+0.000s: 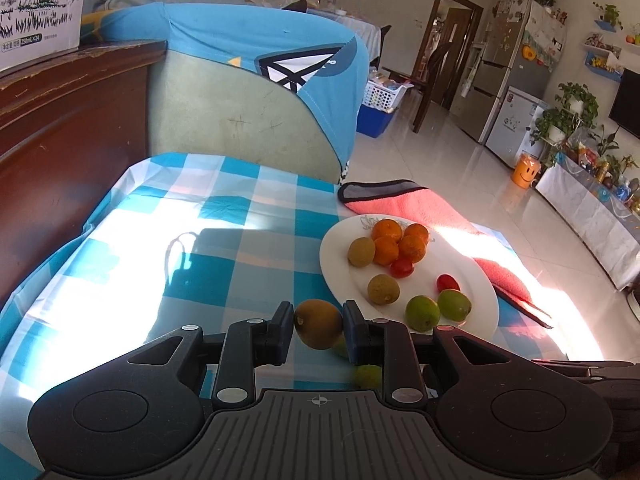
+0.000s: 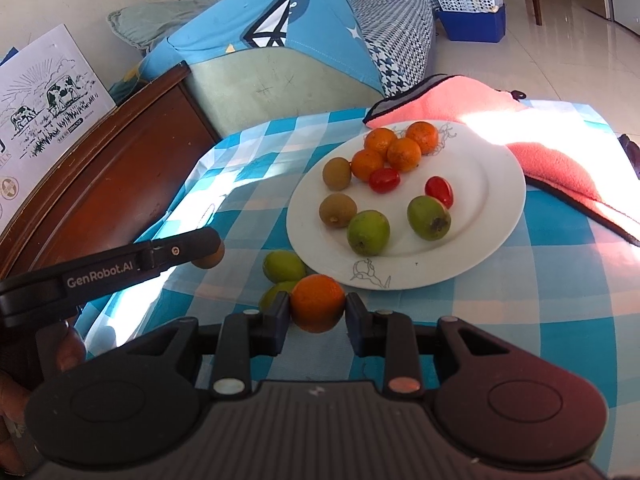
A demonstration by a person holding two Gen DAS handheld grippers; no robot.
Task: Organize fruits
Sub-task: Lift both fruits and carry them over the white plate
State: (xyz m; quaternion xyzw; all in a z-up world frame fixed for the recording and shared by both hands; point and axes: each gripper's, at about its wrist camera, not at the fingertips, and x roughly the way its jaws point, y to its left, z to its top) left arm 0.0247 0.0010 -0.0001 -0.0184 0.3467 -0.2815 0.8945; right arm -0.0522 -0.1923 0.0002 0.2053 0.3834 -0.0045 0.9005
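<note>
A white plate (image 1: 476, 280) (image 2: 492, 184) on the blue checked cloth holds several small oranges (image 2: 404, 154), two brown kiwis (image 2: 338, 210), two cherry tomatoes (image 2: 439, 191) and two green fruits (image 2: 368, 233). My left gripper (image 1: 318, 326) is shut on a brown kiwi (image 1: 318, 323), held above the cloth left of the plate; it also shows in the right wrist view (image 2: 208, 256). My right gripper (image 2: 317, 314) is shut on a small orange (image 2: 317, 302) near the plate's front edge. Two green fruits (image 2: 283, 266) lie on the cloth beside the plate.
A pink towel (image 2: 560, 152) lies at the far right of the plate. A dark wooden cabinet (image 2: 100, 184) and a sofa arm with blue cover (image 1: 248, 80) border the table's left and far sides. A milk carton box (image 1: 40, 8) stands on the cabinet.
</note>
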